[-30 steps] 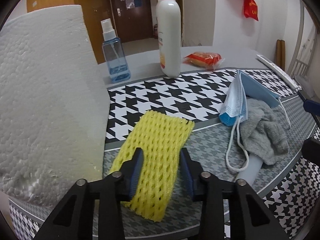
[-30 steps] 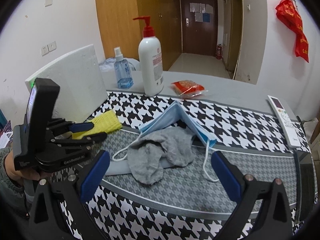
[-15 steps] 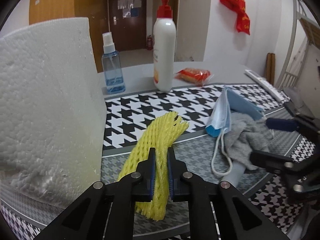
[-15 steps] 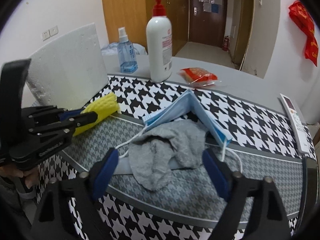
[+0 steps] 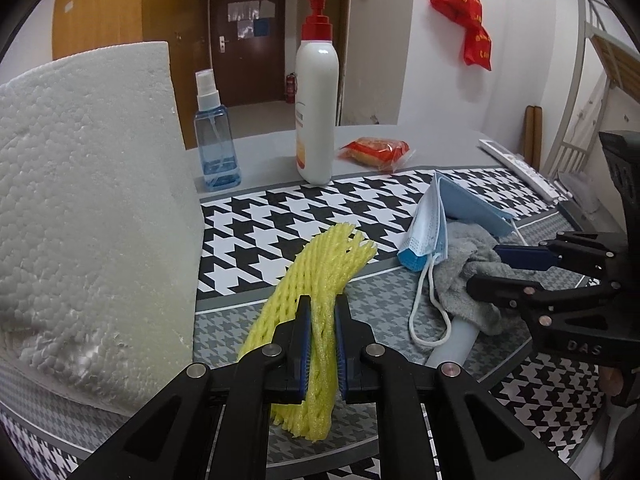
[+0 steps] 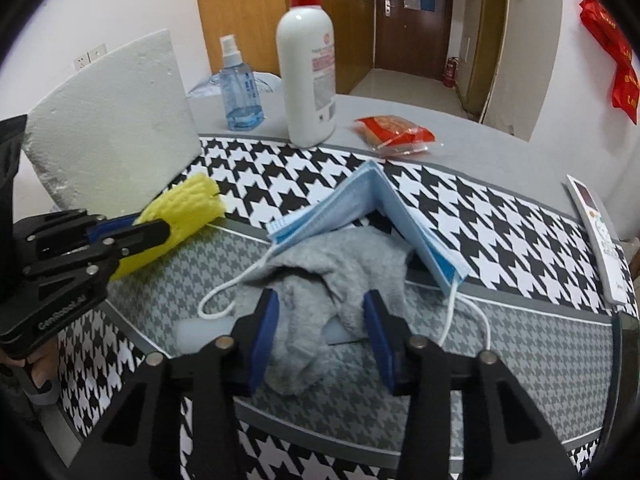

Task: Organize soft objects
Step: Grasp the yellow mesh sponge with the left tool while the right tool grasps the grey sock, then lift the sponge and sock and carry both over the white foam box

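Note:
A yellow foam net sleeve point(image 5: 332, 264) point(image 6: 188, 204) is pinched at its middle by my left gripper point(image 5: 322, 304) point(image 6: 148, 228), which is shut on it; its far end rises off the mat. A crumpled grey cloth point(image 6: 320, 268) point(image 5: 468, 276) lies on the mat, partly under a folded blue face mask point(image 6: 348, 200) point(image 5: 428, 220). My right gripper point(image 6: 320, 300) point(image 5: 486, 266) straddles the cloth's near part. Its jaws are closing, and the blue pads stand on either side of the cloth without squeezing it.
A white foam block point(image 5: 80, 200) point(image 6: 116, 112) stands at the left. Behind are a blue spray bottle point(image 6: 240, 92), a white pump bottle point(image 6: 306, 68) and a red snack packet point(image 6: 396, 132). A remote point(image 6: 600, 236) lies at the right edge of the houndstooth mat point(image 6: 440, 400).
My left gripper shut on the yellow net and bunched it. The right gripper came down over the grey cloth while its jaws narrowed from wide open.

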